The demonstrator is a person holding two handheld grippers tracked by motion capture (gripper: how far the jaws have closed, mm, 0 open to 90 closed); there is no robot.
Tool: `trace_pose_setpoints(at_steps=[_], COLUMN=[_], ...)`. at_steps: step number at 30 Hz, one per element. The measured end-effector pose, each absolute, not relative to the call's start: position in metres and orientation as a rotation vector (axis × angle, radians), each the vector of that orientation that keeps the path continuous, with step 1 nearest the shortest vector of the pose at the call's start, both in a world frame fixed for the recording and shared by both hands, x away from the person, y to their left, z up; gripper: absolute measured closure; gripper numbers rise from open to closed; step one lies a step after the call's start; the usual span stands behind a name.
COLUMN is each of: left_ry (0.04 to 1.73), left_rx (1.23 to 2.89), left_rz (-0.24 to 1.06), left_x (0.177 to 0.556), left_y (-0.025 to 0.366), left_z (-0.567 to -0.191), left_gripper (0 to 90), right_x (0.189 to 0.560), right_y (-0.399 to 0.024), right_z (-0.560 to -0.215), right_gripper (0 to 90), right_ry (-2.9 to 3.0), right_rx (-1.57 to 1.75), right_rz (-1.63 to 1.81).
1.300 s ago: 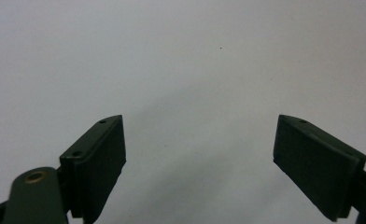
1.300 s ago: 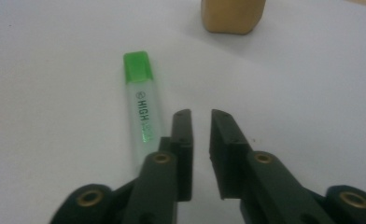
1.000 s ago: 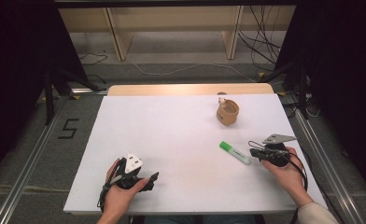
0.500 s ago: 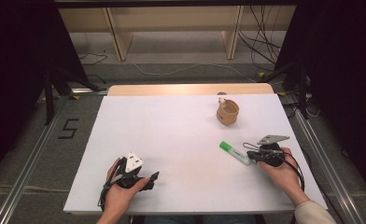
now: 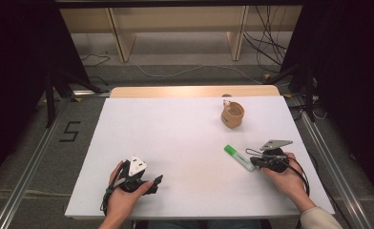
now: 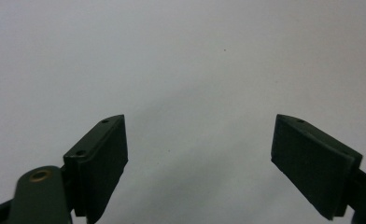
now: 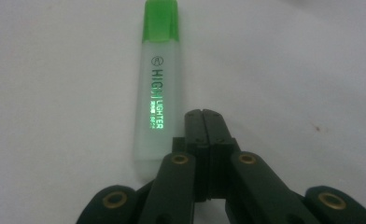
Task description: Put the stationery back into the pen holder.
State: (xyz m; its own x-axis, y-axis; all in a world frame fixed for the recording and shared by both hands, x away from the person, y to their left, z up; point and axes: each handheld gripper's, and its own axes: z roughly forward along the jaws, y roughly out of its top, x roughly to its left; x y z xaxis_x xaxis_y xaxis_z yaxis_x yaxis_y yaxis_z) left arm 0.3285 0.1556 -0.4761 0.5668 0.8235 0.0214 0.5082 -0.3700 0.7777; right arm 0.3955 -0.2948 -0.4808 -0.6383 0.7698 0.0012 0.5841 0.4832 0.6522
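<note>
A green-capped highlighter (image 5: 239,158) lies flat on the white table (image 5: 185,133) at the right. In the right gripper view the highlighter (image 7: 158,84) runs away from the camera, cap at the far end, just left of my right gripper (image 7: 203,114), whose jaws are pressed together with nothing between them. From above, my right gripper (image 5: 253,161) sits at the highlighter's near end, held by a hand. My left gripper (image 5: 157,180) rests low at the front left of the table; in its own view my left gripper (image 6: 197,140) stands open over bare white surface.
A small tan cup-like holder (image 5: 233,115) stands at the back right of the table. A wooden strip (image 5: 194,91) runs along the far edge. Metal rails, cables and shelving legs lie on the floor around the table.
The right hand and its gripper have crept a little left toward the highlighter's end. The left hand and the highlighter have stayed put.
</note>
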Motion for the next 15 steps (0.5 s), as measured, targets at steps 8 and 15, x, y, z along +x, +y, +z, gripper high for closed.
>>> trace_pose_setpoints(at_steps=[8,15], left_ry=[1.066,1.065], left_rx=[2.043,2.045], left_rz=[0.536,0.535], left_x=[0.329,0.329], left_y=[0.156,0.156], left_z=[-0.477,-0.476], left_gripper=[18.7,18.8], right_x=[0.396,0.401], right_y=[-0.293,-0.283], right_z=[-0.473,-0.461], right_gripper=[76.6,63.9], right_ry=[2.396,2.405], right_rx=[1.169,1.153], right_rz=[0.926,0.943])
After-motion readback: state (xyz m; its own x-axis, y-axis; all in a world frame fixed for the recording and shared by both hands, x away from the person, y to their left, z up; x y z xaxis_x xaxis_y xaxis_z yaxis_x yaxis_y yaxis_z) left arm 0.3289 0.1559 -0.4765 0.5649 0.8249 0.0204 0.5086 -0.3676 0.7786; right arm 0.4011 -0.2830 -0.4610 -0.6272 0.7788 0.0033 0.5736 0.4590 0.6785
